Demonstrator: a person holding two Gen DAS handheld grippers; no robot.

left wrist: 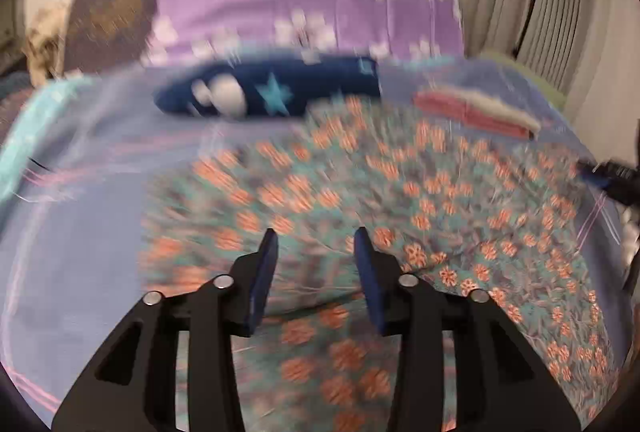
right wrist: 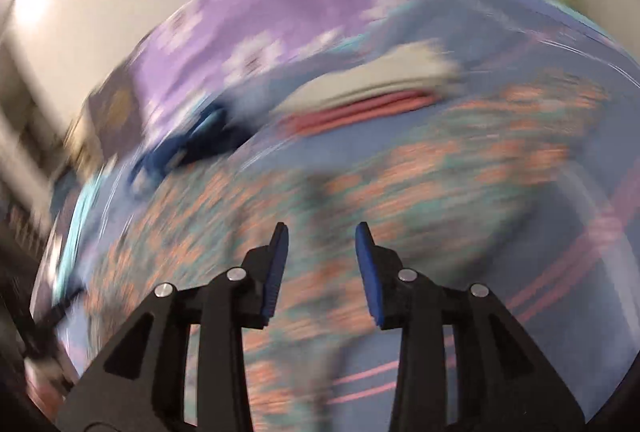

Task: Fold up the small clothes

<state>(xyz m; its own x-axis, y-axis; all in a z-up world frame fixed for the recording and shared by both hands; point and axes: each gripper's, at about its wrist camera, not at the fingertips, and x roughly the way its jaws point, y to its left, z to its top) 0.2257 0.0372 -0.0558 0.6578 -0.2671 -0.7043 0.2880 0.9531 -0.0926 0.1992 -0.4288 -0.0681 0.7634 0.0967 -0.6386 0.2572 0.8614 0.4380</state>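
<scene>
A flowered cloth (left wrist: 400,192) lies spread on the blue bed sheet (left wrist: 80,232). Above it, the left gripper (left wrist: 316,236) and right gripper (right wrist: 322,232) each hold their fingers partly apart, gripping nothing. Folded clothes (left wrist: 476,110) and a purple pillow (left wrist: 304,0) lie beyond.

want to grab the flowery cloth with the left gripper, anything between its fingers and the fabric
Nothing visible. The left gripper is open and empty, with the floral garment spread on the bed directly beyond its fingertips. The navy star garment and the pink and white folded pile lie farther back, clear of it.
</scene>
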